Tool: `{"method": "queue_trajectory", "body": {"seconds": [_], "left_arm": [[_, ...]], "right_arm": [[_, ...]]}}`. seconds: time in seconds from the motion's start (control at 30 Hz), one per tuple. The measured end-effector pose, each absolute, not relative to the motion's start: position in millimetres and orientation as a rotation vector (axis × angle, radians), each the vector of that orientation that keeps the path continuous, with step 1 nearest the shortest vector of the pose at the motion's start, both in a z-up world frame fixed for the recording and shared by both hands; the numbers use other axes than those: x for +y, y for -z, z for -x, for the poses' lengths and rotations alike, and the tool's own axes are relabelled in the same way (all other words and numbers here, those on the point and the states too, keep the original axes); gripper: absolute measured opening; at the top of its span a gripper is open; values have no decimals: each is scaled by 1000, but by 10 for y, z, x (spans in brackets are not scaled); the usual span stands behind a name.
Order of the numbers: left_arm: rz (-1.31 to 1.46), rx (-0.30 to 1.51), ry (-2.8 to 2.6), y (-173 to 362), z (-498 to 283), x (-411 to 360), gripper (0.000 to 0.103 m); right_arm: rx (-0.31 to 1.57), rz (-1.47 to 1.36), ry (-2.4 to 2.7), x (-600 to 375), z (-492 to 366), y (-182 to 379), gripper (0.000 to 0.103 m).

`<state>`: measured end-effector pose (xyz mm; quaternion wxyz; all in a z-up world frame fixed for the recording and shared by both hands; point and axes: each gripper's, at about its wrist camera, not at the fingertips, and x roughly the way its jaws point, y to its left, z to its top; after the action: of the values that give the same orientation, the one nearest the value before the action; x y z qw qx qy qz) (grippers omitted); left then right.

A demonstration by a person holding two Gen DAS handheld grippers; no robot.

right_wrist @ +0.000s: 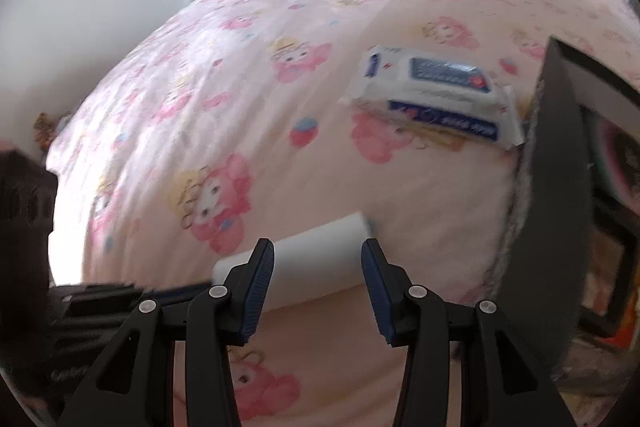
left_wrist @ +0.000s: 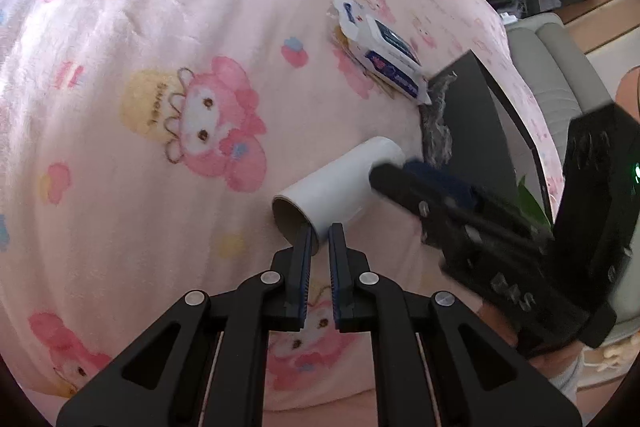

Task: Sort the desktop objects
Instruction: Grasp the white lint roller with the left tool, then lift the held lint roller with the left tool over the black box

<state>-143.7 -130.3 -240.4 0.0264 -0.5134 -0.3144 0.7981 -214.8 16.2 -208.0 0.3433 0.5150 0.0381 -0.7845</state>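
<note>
My left tongs [left_wrist: 319, 239] are closest to me. Their two blue pads sit close together, with the near rim of the white roll [left_wrist: 336, 187] pinched between them. One pad goes just inside the open end, so I think I have hold of the wall of the tube.

My right tongs [right_wrist: 318, 259] are open wide and hold nothing. The roll [right_wrist: 316, 259] lies across the gap between their pads. In the left view they reach in from the right side, and their tips are at the far end of the roll. That part is blurry, so I cannot tell if they touch it.

The roll lies on its side on the pink blanket [left_wrist: 160, 27], close to the near edge.

A bit farther back is a dark box [left_wrist: 472, 115] with a fuzzy grey edge. It is just to the right of the roll. Past that lies a wipes pack [left_wrist: 384, 55], flat on the blanket and right beside the box.

I think I am at the step of picking up the roll to put it away. Next, I would close my right tongs on the roll, or keep my left grip tight. Then I would lift it. The box looks like the place for it, but I am only guessing. The roll is round and may slip or spin.
</note>
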Motion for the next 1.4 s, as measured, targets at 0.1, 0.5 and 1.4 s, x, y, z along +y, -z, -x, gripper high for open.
{"method": "queue_trajectory", "body": {"seconds": [0.1, 0.5, 1.4], "left_arm": [[1547, -1002, -2515, 2363, 1398, -1388, 9], [1564, -995, -2459, 2418, 1415, -1292, 9], [1514, -1202, -2353, 2530, 1414, -1405, 30]], "right_arm": [[23, -1352, 1927, 190, 2028, 2044, 41], [140, -1275, 2188, 214, 2111, 1896, 42], [-45, -1501, 2090, 861, 1808, 2165, 47]]}}
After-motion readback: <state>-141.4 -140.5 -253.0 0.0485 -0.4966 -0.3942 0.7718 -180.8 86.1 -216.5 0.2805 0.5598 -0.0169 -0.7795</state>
